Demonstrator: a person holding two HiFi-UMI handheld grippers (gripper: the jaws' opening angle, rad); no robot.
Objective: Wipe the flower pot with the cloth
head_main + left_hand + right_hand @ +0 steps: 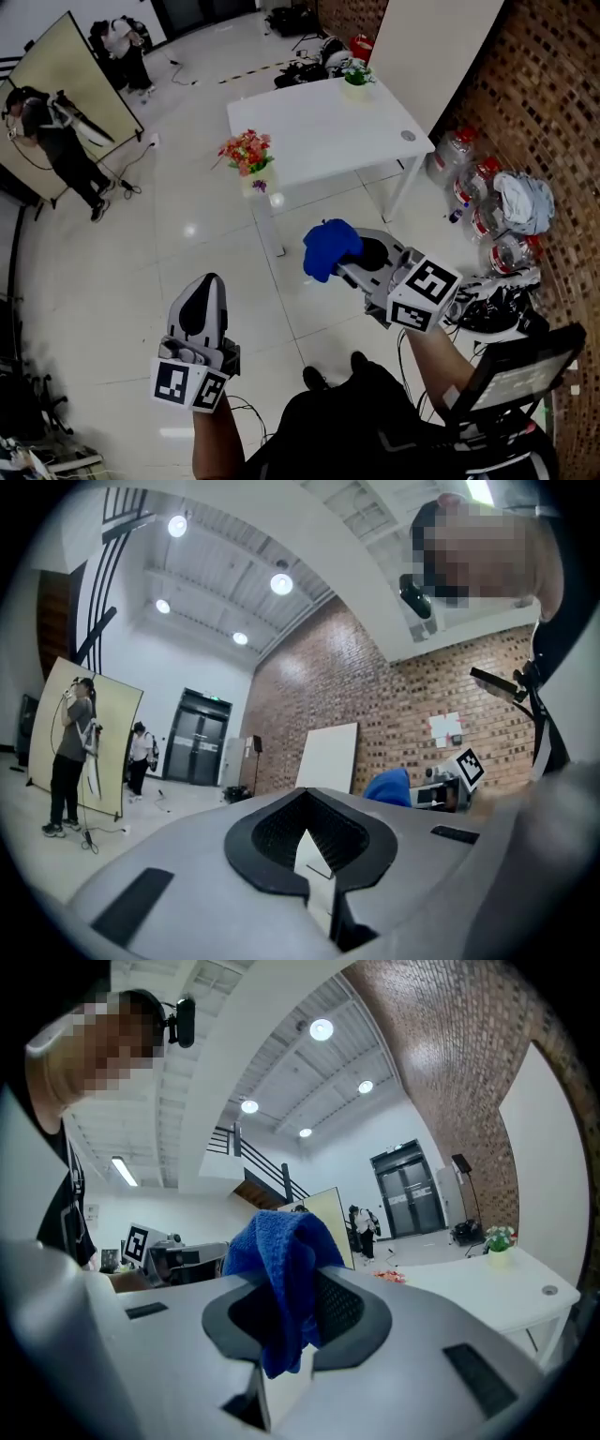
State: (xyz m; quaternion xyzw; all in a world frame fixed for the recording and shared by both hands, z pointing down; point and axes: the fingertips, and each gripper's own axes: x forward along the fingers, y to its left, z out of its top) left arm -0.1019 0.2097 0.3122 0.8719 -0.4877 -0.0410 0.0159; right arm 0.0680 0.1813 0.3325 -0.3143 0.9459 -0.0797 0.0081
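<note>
In the head view my right gripper [354,255] is shut on a bunched blue cloth [328,247], carried level over the tiled floor short of the white table [328,131]. A pot of red and orange flowers [249,161] stands at the table's near left corner. A small pot with a green plant [356,79] stands at the far end. My left gripper [206,287] hangs lower left, shut and empty. In the right gripper view the cloth [281,1260] drapes over the jaws of the right gripper [286,1340]. In the left gripper view the left gripper [306,847] has its jaws together.
Large water bottles [469,178] and shoes [492,305] lie along the brick wall on the right. A white board [427,47] leans behind the table. Two people [56,141] stand by a beige screen far left. Cables run over the floor.
</note>
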